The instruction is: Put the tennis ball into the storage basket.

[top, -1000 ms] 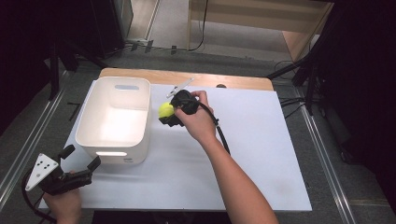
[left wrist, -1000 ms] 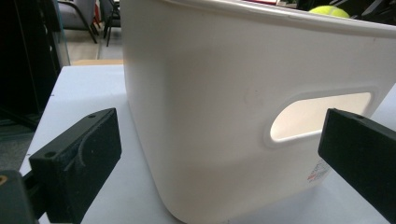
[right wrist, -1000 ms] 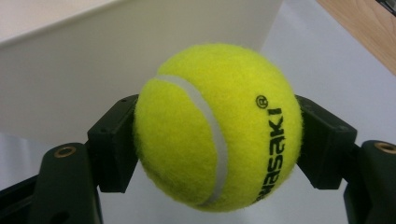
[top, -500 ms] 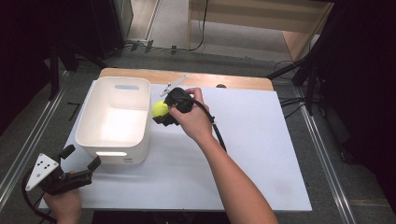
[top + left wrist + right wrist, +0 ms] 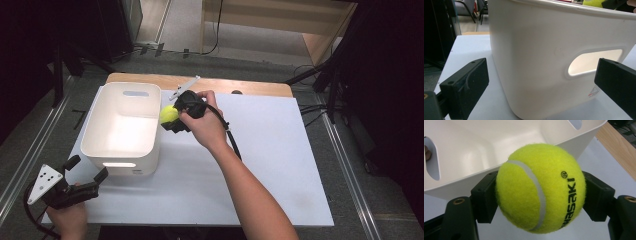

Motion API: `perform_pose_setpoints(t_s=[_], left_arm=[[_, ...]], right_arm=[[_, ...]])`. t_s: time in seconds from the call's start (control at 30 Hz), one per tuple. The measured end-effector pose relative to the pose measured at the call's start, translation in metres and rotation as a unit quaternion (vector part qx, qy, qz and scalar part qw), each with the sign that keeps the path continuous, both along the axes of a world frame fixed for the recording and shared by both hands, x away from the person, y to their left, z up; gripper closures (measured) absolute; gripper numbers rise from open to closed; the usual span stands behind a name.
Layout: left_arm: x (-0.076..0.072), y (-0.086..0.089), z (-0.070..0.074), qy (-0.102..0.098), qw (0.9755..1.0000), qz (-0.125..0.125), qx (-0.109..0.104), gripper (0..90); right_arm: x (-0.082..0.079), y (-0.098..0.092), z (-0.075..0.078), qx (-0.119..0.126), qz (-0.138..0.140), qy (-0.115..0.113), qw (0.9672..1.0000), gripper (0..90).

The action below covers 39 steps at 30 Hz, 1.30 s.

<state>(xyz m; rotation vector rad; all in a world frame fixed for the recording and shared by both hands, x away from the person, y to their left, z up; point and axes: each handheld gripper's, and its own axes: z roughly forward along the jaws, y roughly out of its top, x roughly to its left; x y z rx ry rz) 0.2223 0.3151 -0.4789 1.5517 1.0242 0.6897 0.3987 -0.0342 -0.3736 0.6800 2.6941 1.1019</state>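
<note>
You are working in a lab or test bay, not a home: a white tabletop (image 5: 280, 165) set on a wooden board (image 5: 240, 86), metal floor rails (image 5: 350, 170) along both sides, cables (image 5: 218, 35) trailing over grey flooring, dark equipment stands (image 5: 60, 55) around, office chairs (image 5: 469, 7) in the background

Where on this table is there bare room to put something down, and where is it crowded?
The white board is bare right of the forearm, to its right edge. The white bin looks empty inside. It is crowded at the bin's right rim, where the right claw holds the tennis ball, and at the near-left corner, where the left claw faces the bin.
</note>
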Motion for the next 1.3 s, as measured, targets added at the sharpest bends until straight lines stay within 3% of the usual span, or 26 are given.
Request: perform_pose_setpoints(t_s=[0.6,1.3], left_arm=[[0.001,-0.001,0.000,0.001,1.0000,0.001,0.002,0.0],[0.001,0.000,0.000,0.001,1.0000,0.001,0.001,0.0]], right_arm=[[-0.004,0.014,0.021,0.003,0.013,-0.015,0.9998,23.7],[-0.004,0.044,0.024,0.009,0.040,-0.021,0.9989,23.6]])
